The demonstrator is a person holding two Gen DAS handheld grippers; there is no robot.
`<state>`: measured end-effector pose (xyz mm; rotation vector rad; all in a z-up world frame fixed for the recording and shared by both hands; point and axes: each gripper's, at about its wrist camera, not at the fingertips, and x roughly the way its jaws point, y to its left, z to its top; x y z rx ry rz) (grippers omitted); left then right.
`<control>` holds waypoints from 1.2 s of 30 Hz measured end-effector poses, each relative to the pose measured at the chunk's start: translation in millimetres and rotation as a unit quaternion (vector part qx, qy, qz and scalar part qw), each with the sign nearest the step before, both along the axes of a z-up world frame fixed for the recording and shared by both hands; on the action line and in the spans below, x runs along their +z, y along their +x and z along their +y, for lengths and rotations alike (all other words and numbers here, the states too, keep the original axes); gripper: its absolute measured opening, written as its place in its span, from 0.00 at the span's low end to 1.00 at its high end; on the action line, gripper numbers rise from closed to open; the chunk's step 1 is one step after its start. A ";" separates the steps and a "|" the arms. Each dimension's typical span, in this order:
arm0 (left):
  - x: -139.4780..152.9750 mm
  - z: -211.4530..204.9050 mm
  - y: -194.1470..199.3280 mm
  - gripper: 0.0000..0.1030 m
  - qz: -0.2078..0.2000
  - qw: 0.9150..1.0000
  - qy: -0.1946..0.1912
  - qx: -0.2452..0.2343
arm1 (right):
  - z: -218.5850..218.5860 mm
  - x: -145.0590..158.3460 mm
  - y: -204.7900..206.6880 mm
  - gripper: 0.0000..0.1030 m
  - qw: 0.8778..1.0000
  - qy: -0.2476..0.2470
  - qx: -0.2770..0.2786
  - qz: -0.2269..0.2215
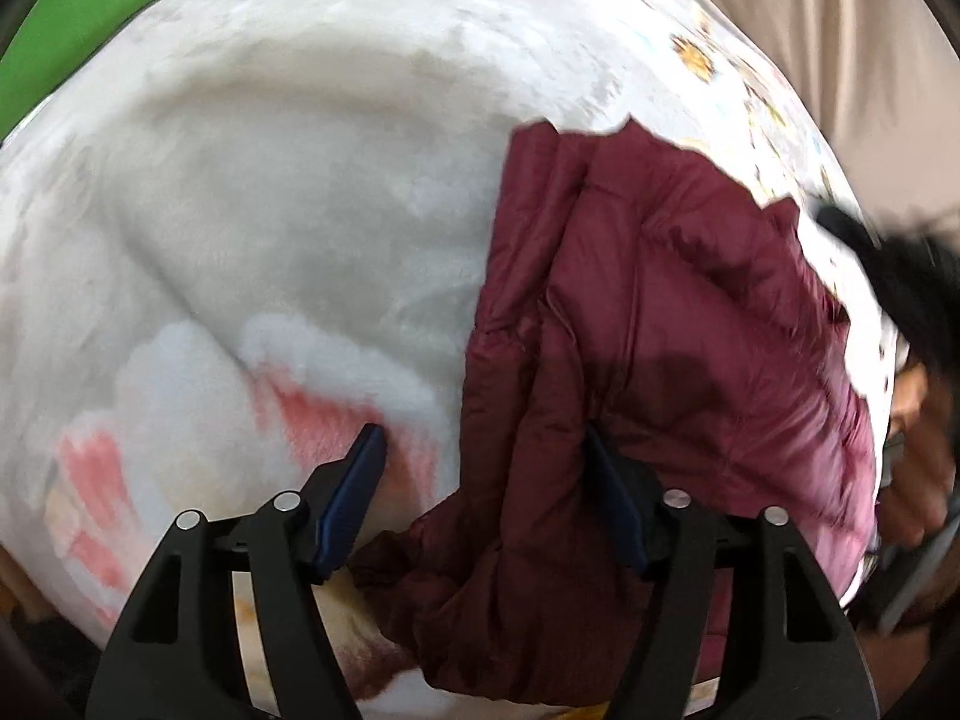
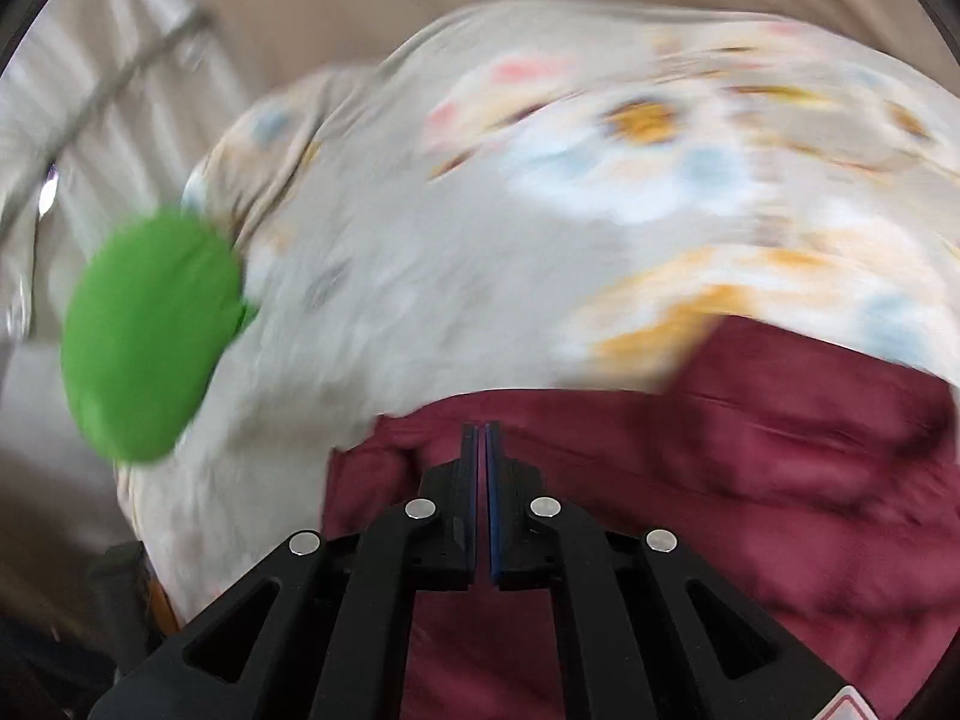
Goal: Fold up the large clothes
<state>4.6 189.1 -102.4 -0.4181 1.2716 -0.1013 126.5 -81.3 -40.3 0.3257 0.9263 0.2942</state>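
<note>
Bed surface: pale fleece blanket with pink and floral print (image 1: pixel 270 228); green cushion (image 1: pixel 90 18) at far left edge. Maroon quilted puffer jacket (image 1: pixel 660 312) lies on blanket, bunched, partly folded. Left gripper (image 1: pixel 486 456): jaws about half open, straddling jacket edge, pads not pressing. Right gripper (image 2: pixel 481 438): jaws closed together over jacket, nothing visibly pinched. Judgement: between folds. Next move needs fresh grip on jacket edge.
</note>
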 end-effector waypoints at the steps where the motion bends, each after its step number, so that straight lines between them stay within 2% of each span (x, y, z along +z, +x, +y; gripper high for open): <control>1: 8.5 -4.3 4.6 0.58 -0.006 1.000 -0.004 0.013 | -11.9 2.6 -8.7 0.02 1.000 0.003 -0.009 -0.003; 3: 34.7 -6.2 10.5 0.58 -0.042 0.999 -0.021 0.025 | -44.6 9.9 -37.6 0.02 1.000 0.003 -0.023 -0.012; 5: 56.1 -19.1 19.4 0.58 -0.076 0.997 -0.027 0.015 | -67.8 11.4 -67.2 0.04 1.000 0.008 -0.026 -0.007; 7: 73.5 -48.3 31.3 0.59 -0.109 0.993 -0.032 -0.024 | -75.1 4.2 -90.9 0.08 0.999 0.029 -0.025 0.009; 9: 77.0 -86.2 44.3 0.60 -0.116 0.990 -0.035 -0.077 | -78.2 -11.7 -111.0 0.08 0.998 0.045 -0.023 0.032; 10: 73.0 -100.0 46.2 0.60 -0.113 0.988 -0.029 -0.100 | -80.7 -18.9 -116.5 0.08 0.998 0.044 -0.024 0.037; 11: 63.5 -118.4 49.9 0.60 -0.109 0.986 -0.001 -0.124 | -85.5 -26.0 -120.7 0.08 0.998 0.037 -0.030 0.041; 12: 53.1 -127.1 55.4 0.60 -0.106 0.985 0.032 -0.133 | -99.7 -36.5 -124.3 0.07 0.997 0.018 -0.057 0.046; 13: 40.9 -131.9 56.3 0.61 -0.100 0.984 0.061 -0.136 | -119.3 -43.9 -126.8 0.00 0.994 0.009 -0.090 0.052; 14: 28.3 -129.3 58.2 0.61 -0.096 0.983 0.076 -0.134 | -144.7 -50.8 -130.3 0.00 0.990 0.013 -0.128 0.056; 15: 22.5 -127.1 58.3 0.60 -0.103 0.985 0.071 -0.121 | -183.8 -57.7 -137.4 0.00 0.981 0.027 -0.184 0.055; 16: 21.3 -124.9 60.8 0.60 -0.107 0.985 0.076 -0.110 | -210.1 -59.7 -143.7 0.00 0.972 0.019 -0.228 0.055; 18: 23.9 -124.0 66.1 0.60 -0.104 0.986 0.095 -0.095 | -264.9 -55.8 -162.1 0.00 0.947 0.017 -0.317 0.053; 19: 24.0 -123.3 67.7 0.61 -0.102 0.986 0.097 -0.087 | -283.3 -47.3 -172.8 0.02 0.939 0.024 -0.341 0.042; 20: 23.1 -121.4 67.5 0.61 -0.101 0.987 0.097 -0.081 | -289.1 -41.0 -178.3 0.04 0.937 0.023 -0.347 0.033; 23: 21.5 -121.4 63.8 0.61 -0.104 0.986 0.105 -0.072 | -282.0 -27.4 -193.4 0.05 0.944 0.042 -0.326 0.011; 24: 20.6 -122.2 62.3 0.62 -0.107 0.985 0.114 -0.073 | -271.6 -31.5 -192.8 0.05 0.951 0.046 -0.306 0.018; 26: 16.3 -128.7 67.9 0.64 -0.112 0.983 0.124 -0.072 | -257.1 -46.0 -182.0 0.05 0.960 0.022 -0.277 0.041; 27: 14.0 -130.0 68.7 0.65 -0.115 0.982 0.129 -0.071 | -251.4 -60.2 -174.4 0.00 0.961 0.004 -0.270 0.062; 28: 12.6 -131.3 69.3 0.66 -0.118 0.981 0.134 -0.071 | -257.0 -74.1 -171.6 0.00 0.960 0.008 -0.270 0.072; 30: 11.4 -132.2 70.4 0.67 -0.122 0.980 0.141 -0.070 | -270.5 -87.5 -167.7 0.00 0.953 0.053 -0.286 0.082; 32: 15.0 -131.8 71.4 0.67 -0.115 0.981 0.143 -0.066 | -268.6 -72.5 -167.0 0.01 0.949 0.041 -0.301 0.081; 34: 33.7 -127.3 65.9 0.65 -0.110 0.985 0.127 -0.047 | -251.4 -45.8 -168.9 0.03 0.961 0.019 -0.272 0.052; 36: 56.2 -125.3 52.8 0.65 -0.124 0.988 0.082 -0.043 | -223.6 -23.0 -172.7 0.03 0.973 0.017 -0.228 0.030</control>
